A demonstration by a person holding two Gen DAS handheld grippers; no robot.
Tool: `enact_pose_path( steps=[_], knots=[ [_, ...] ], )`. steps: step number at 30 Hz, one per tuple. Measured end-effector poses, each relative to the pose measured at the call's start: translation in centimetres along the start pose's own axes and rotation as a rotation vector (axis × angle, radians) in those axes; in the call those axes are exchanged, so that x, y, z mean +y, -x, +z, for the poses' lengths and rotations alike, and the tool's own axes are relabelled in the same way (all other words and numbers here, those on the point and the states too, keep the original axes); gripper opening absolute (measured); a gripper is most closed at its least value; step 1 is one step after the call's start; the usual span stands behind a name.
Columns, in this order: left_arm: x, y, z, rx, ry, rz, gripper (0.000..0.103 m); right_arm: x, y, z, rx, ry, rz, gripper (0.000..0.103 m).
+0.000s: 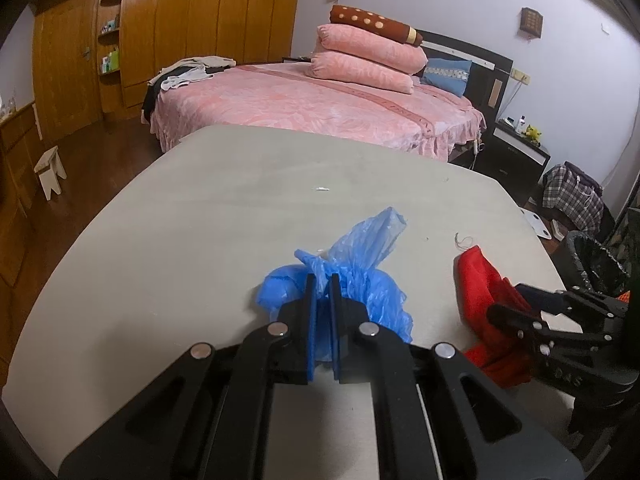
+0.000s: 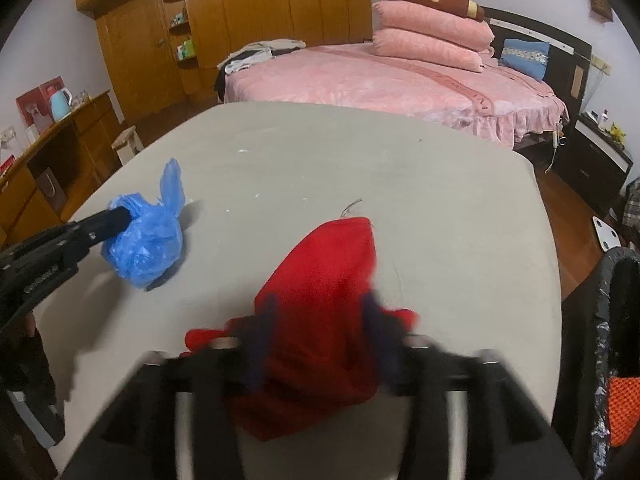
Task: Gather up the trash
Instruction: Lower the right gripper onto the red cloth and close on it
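A crumpled blue plastic bag (image 1: 360, 272) lies on the grey table (image 1: 240, 200). My left gripper (image 1: 323, 284) is shut on the blue plastic bag; it also shows in the right wrist view (image 2: 120, 216) at the bag (image 2: 144, 240). A red cloth (image 2: 320, 312) lies on the table (image 2: 440, 200) to the right. My right gripper (image 2: 320, 312) is blurred, its fingers wide apart on either side of the red cloth. It also shows in the left wrist view (image 1: 516, 300) over the red cloth (image 1: 480, 292).
A black bin with a black liner (image 2: 616, 320) stands at the table's right edge, something orange inside it (image 2: 622, 408). It also shows in the left wrist view (image 1: 596, 260). A pink bed (image 1: 320, 100) lies beyond the table. A small white scrap (image 1: 322, 189) lies mid-table.
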State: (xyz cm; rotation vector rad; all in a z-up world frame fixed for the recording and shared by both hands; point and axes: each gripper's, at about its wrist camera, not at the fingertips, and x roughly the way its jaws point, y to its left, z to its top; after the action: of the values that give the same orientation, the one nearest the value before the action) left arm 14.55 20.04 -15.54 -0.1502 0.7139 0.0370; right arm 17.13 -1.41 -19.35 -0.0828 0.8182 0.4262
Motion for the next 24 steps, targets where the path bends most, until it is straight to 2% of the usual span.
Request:
enact_pose_path(
  steps=[4,8,11,13,16,18,20,24],
  knots=[
    [0.0,0.1,0.0,0.001,-0.002,-0.001,0.005,0.1,-0.2,-0.4,0.023,0.0,-0.004,0.061],
    [-0.1,0.1,-0.1,-0.001,-0.007,0.001,0.005,-0.1,-0.2,-0.9,0.041,-0.017,-0.022,0.073],
    [0.0,-0.1,-0.2,0.003,-0.005,0.001,0.005,-0.2,-0.6,-1.1,0.063,-0.032,-0.014,0.073],
    [0.0,-0.1,-0.2,0.005,-0.003,0.001,0.005,0.0,-0.6,-1.2,0.06,-0.03,-0.01,0.064],
    [0.0,-0.1,-0.3,0.006,-0.005,0.0,0.005,0.2,-0.7,-1.1,0.056,-0.015,-0.018,0.043],
    [0.0,0.0,-0.3,0.005,-0.007,-0.001,0.005,0.0,-0.7,-1.1,0.054,-0.025,-0.018,0.022],
    [0.0,0.0,-0.4,0.005,-0.005,-0.002,0.005,-0.1,-0.6,-1.1,0.053,-0.023,-0.023,0.012],
    [0.0,0.2,-0.3,0.002,-0.008,-0.004,0.005,-0.2,-0.2,-0.9,0.038,-0.031,-0.019,0.008]
  ],
)
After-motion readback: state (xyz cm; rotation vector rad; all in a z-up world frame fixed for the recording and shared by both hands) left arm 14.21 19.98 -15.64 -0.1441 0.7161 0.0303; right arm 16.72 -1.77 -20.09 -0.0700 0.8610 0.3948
